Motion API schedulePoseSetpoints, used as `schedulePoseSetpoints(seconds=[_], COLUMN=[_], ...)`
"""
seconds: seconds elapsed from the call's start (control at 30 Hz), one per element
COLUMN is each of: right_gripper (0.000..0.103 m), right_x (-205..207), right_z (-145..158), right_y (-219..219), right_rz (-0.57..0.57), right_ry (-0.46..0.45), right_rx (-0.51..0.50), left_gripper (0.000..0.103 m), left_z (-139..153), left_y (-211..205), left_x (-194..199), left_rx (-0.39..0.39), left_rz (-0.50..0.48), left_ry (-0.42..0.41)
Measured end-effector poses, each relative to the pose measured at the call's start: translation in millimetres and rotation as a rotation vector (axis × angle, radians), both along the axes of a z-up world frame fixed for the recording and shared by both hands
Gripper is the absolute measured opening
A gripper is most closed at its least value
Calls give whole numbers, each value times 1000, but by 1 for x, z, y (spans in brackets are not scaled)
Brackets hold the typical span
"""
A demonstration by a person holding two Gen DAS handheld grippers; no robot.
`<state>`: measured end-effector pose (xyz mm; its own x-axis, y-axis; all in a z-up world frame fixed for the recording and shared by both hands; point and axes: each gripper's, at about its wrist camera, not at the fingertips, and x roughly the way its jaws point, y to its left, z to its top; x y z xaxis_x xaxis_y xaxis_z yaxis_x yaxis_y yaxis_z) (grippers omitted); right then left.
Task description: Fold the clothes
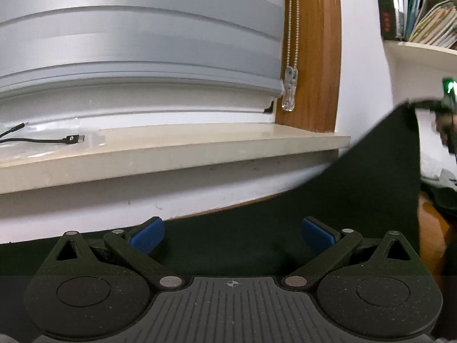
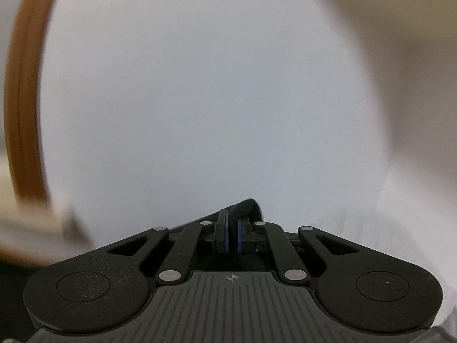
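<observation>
A large dark green cloth garment (image 1: 357, 200) is stretched up from under the left hand-held gripper (image 1: 232, 235) toward two o'clock, where the right hand-held gripper (image 1: 445, 105) lifts its corner in front of the white wall. Behind it at ten o'clock runs a long beige stone windowsill (image 1: 171, 148) carrying a thin black cable (image 1: 57, 140). The left hand-held gripper's blue pads (image 1: 148, 235) are spread wide over the fabric, while the right hand-held gripper (image 2: 232, 235) is pressed together, pinching a fold of the garment (image 2: 245, 208).
</observation>
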<state>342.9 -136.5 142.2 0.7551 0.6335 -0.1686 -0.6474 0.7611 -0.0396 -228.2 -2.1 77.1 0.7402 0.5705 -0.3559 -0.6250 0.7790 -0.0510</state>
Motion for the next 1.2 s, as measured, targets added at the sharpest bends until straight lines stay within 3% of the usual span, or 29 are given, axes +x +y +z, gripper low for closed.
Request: schedulePoseSetpoints(seconds=[0.03,0.07,0.1,0.13,0.17,0.3,0.4,0.43,0.5,0.53,0.73,0.87,0.97,1.07,1.2], right_gripper=[22,57,76,72,69,75,73,70,48,45,49,49,12,12,16], right_x=[9,19,32,45,45,41,40,43,46,46,38,39,34,7,-58], right_z=[-2,-5,-18,-32,-41,-76,-88,-92,-102,-109,-133,-132,-120,-91,-68], right_y=[3,6,16,26,24,10,-4,-11,-21,-23,-16,15,41,74,118], right_rz=[-57,-117,-131,-139,-129,-86,-144,-150,-155,-155,-72,-59,-34,51,360], right_ry=[26,56,138,226,264,382,432,462,525,558,699,695,640,494,376], right_rx=[-7,-23,-118,-222,-212,-117,-70,-57,-47,-52,17,-13,-45,-84,-204], left_gripper=[103,103,103,103,103,103,103,103,103,103,103,103,103,103,103], left_z=[0,-1,-1,-1,-2,-3,-3,-3,-3,-3,-4,-4,-4,-4,-4], left_y=[0,0,0,0,-1,-2,-2,-1,-2,-1,1,3,4,4,4], left_x=[2,3,5,6,6,7,7,7,6,6,5,6,6,6,5], left_rx=[0,1,2,6,11,19,17,16,16,15,6,-2,-6,-10,-10], left_rz=[-3,-5,-8,-9,-10,-11,-10,-10,-11,-11,-9,-8,-9,-9,-12], left_ry=[7,14,21,24,25,31,35,35,37,38,35,32,32,33,37])
